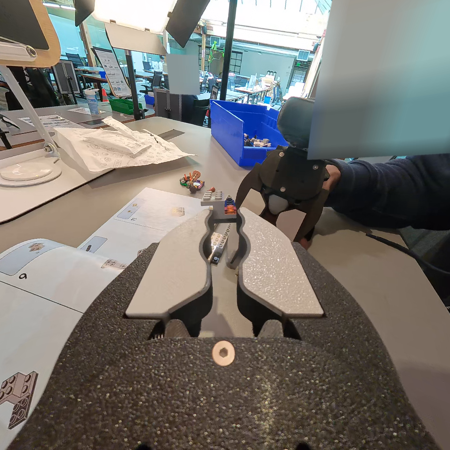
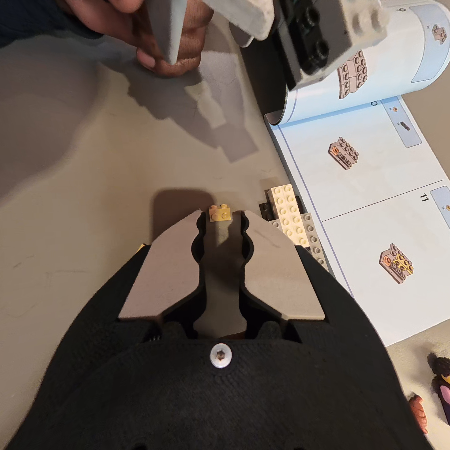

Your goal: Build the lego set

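My left gripper (image 1: pixel 224 214) is shut on a small brick assembly (image 1: pixel 219 207): a grey stepped brick on a black plate, with blue and orange pieces on one side. It holds the assembly above the table. The assembly also shows at the top of the right wrist view (image 2: pixel 314 39). My right gripper (image 2: pixel 221 212) is open and points down at the table. A small tan brick (image 2: pixel 220 213) lies on the table between its fingertips, with a gap on each side. The right gripper also shows in the left wrist view (image 1: pixel 269 224), just right of the held assembly.
An open instruction booklet (image 2: pixel 365 219) lies to the right. A cream brick on grey and black plates (image 2: pixel 288 214) lies at its edge. Minifigure parts (image 1: pixel 191 181), a blue bin (image 1: pixel 233 131), a torn paper bag (image 1: pixel 117 148) and a lamp base (image 1: pixel 26 173) stand farther off. Spacing between my two grippers at the tips: around 11 cm.
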### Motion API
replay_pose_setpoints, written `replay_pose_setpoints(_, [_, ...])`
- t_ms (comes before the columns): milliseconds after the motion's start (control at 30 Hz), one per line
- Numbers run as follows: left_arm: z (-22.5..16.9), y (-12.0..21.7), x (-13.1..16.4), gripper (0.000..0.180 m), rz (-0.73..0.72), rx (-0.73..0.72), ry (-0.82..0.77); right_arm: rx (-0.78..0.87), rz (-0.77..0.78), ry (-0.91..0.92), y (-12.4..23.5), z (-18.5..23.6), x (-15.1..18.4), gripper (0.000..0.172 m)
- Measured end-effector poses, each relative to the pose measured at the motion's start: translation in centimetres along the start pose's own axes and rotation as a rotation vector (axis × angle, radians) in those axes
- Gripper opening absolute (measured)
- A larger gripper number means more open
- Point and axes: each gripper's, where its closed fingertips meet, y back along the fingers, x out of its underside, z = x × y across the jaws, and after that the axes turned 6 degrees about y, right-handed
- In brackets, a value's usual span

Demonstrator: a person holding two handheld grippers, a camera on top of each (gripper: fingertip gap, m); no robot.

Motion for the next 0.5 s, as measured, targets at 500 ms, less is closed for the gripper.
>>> replay_pose_setpoints(500, [-0.04, -0.03, 0.06, 0.017, 0.005, 0.007, 0.007, 0.021, 0.037, 0.018, 0.59, -0.65, 0.77, 0.018])
